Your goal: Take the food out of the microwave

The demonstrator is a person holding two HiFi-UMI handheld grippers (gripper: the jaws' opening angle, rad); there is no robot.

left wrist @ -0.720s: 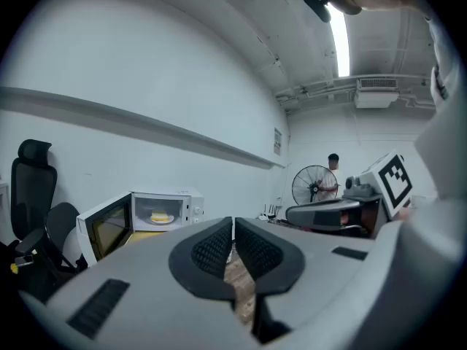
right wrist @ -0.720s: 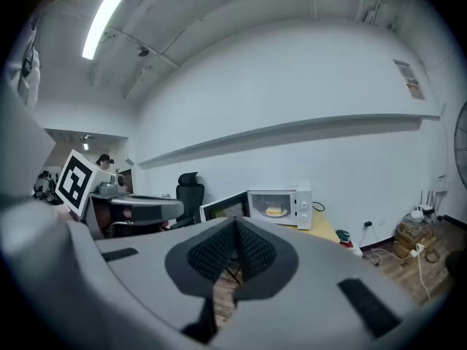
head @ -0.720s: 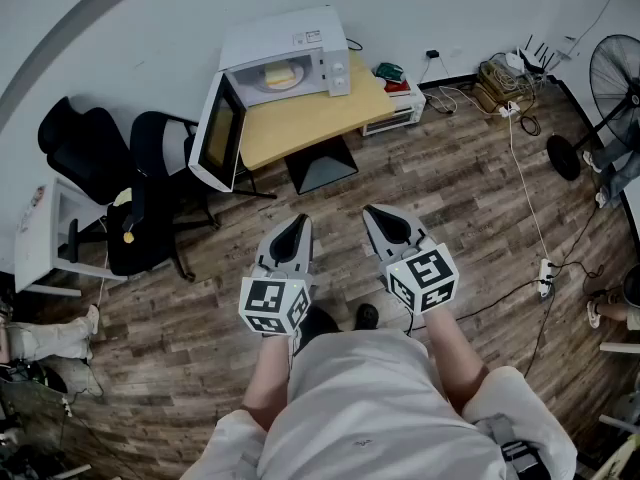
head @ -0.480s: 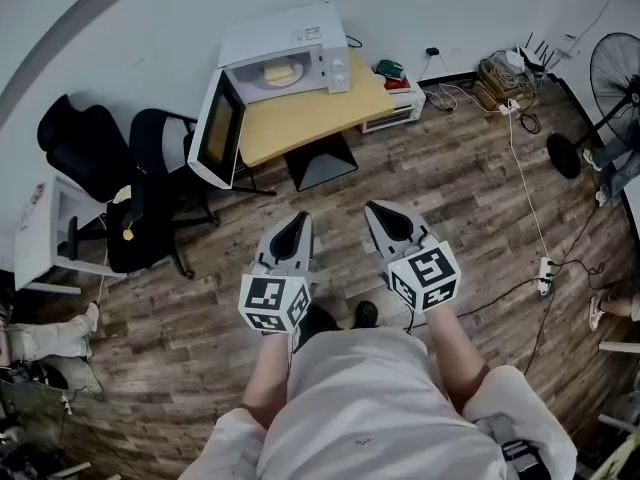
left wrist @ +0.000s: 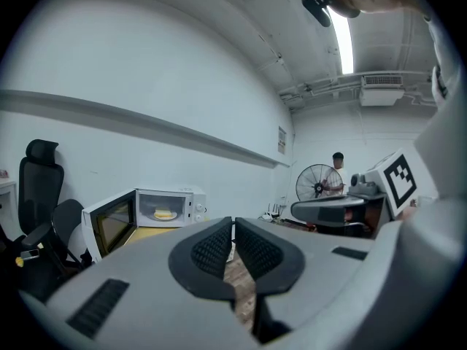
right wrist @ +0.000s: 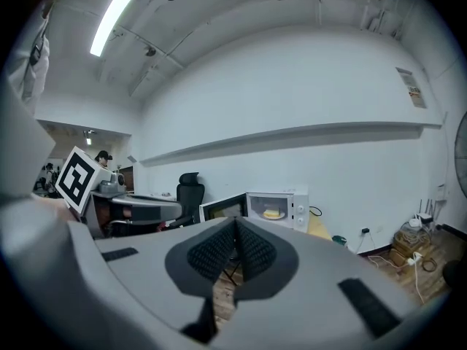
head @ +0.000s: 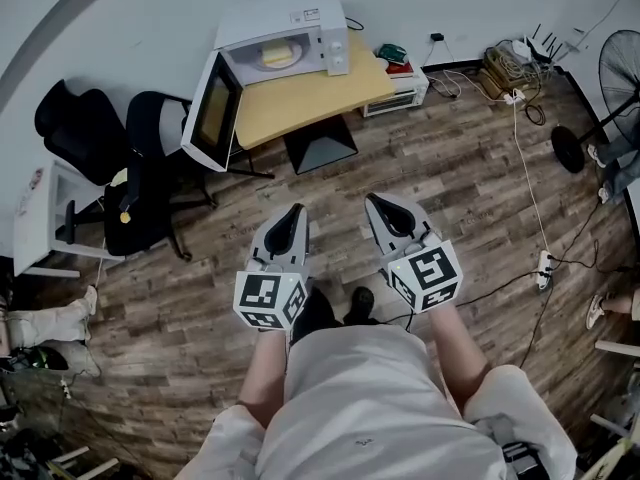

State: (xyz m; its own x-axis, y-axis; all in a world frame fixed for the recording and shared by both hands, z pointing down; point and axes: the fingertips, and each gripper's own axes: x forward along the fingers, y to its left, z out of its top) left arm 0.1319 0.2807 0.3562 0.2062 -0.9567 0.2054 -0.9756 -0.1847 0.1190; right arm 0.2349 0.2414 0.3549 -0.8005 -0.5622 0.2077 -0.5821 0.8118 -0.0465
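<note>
1. The food [head: 279, 54] was a pale yellow piece on a white plate. It was inside the microwave [head: 285, 38], near the middle of the chamber.
2. The microwave was white, with its control panel on the right side. It stood at the back left part of a light wooden table [head: 310, 100], close to the white wall.
3. The microwave door [head: 211, 118] was wide open. In the head view it swung out to the left, past the edge of the table, with its dark window facing the room.
4. The left gripper [head: 296, 209] had its jaws pressed together, with nothing between them. In its own view the food [left wrist: 165, 214] showed far away, to the left of the jaws.
5. The right gripper [head: 372, 200] also had its jaws together and held nothing. In its own view the food [right wrist: 272, 214] showed far away, just to the right of the tips.
6. Both grippers were held side by side in front of the person, well apart from the table. Wooden floor [head: 440, 188] lay between them and the table.
7. Two black office chairs [head: 85, 133] stood left of the open door, and a black base [head: 322, 152] stood under the table.
8. A low white box [head: 397, 100] stood right of the table. Cables [head: 505, 68] lay in the corner, and a standing fan [head: 622, 80] was at the far right.
</note>
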